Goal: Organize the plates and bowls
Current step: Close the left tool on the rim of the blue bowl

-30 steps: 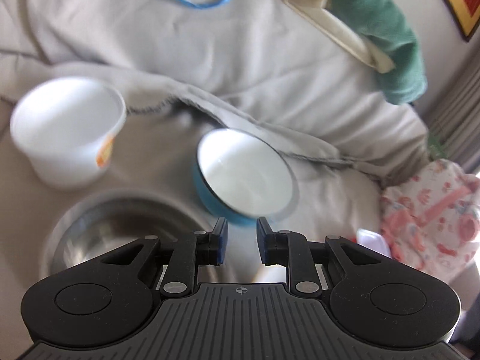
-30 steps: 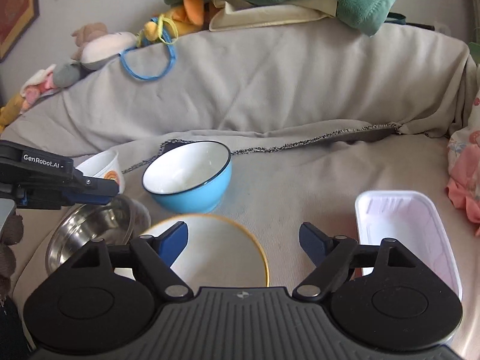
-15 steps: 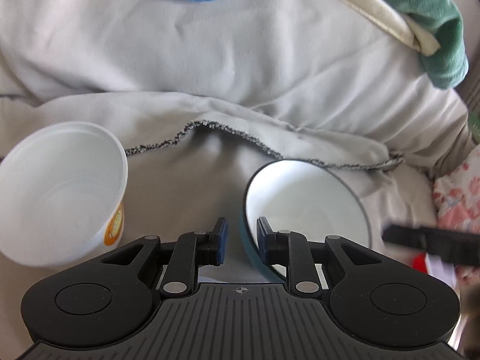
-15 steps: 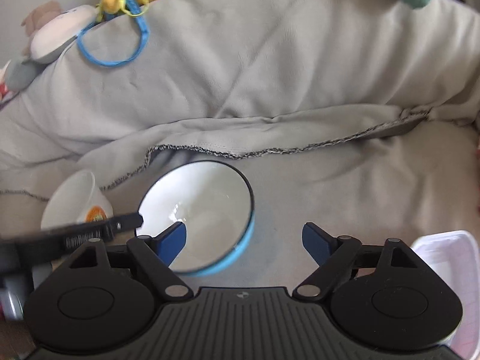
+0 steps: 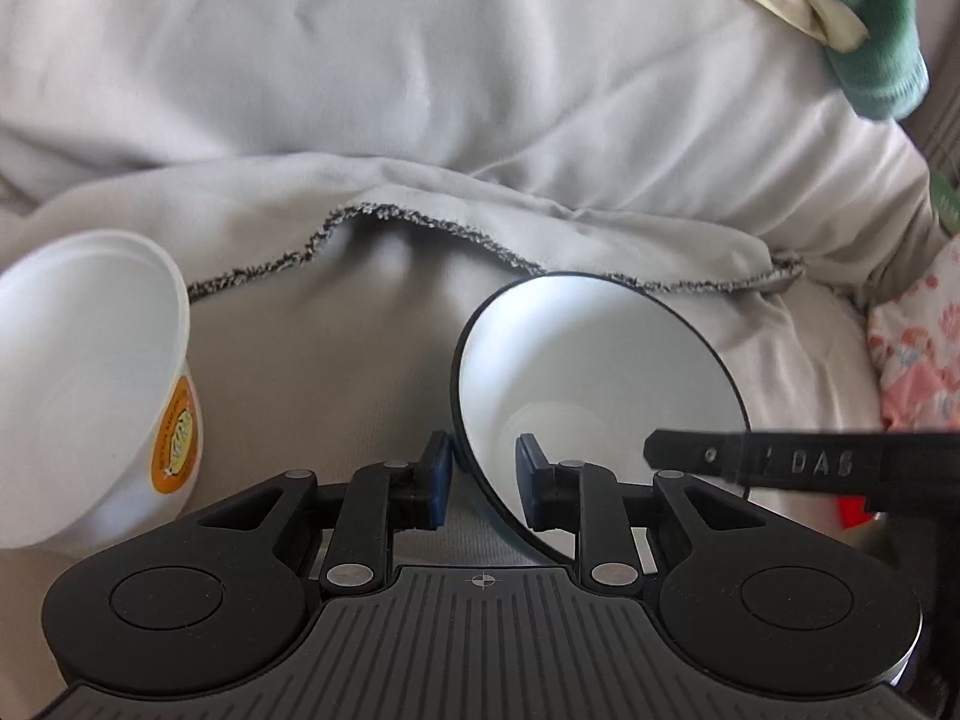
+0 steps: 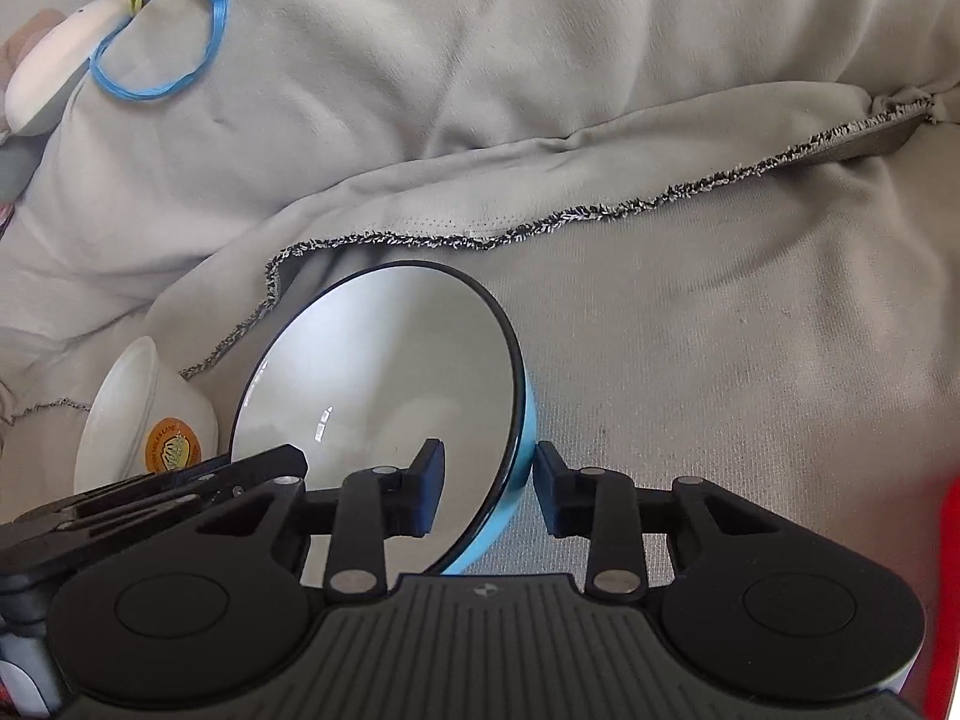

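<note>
Straddling opposite walls of the blue enamel bowl (image 6: 384, 408), both tools were mid-grab: the pick-up step of the tidying, by my judgement. The right gripper (image 6: 485, 495) had one finger inside the white basin and one outside on the blue wall, its jaws closing but with daylight visible on both sides. The left gripper (image 5: 478, 483) sat likewise over the far wall, its jaws easing apart, the rim between them, neither pad clearly pressing. Beyond the left fingers' outer side stood a white plastic tub (image 5: 90, 390) with an orange label. The bowl was glossy, thin-walled and black-rimmed, tipped on a soft, rumpled grey blanket (image 6: 660, 330) with a frayed hem. Next would come a firm pinch before lifting; slick enamel could slip.
</note>
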